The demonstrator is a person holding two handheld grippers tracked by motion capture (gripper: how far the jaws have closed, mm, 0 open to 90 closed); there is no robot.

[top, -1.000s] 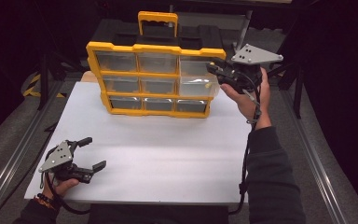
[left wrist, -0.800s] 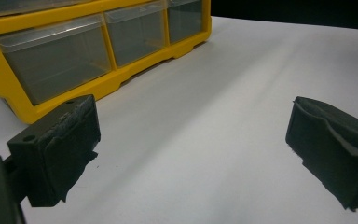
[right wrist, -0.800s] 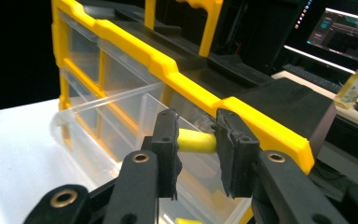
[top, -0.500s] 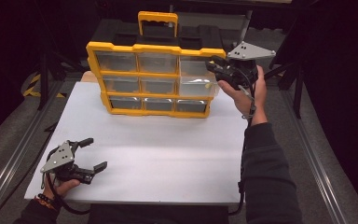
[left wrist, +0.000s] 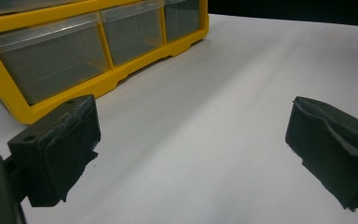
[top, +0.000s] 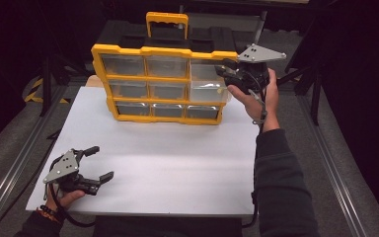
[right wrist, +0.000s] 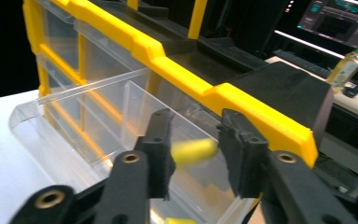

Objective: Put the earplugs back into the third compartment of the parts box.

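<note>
Standing at the far edge of the white tabletop (top: 168,163): yellow drawer cabinet (top: 163,49), middle right drawer (top: 207,91) pulled out. Having lifted slightly since a second ago, right tongs (right wrist: 193,154) now hovering over that drawer, half spread around a small yellow piece (right wrist: 193,151); whether pinching it, cannot tell. Probably picking it out. Left tongs (top: 96,163) resting spread wide, empty, near front left corner.
</note>
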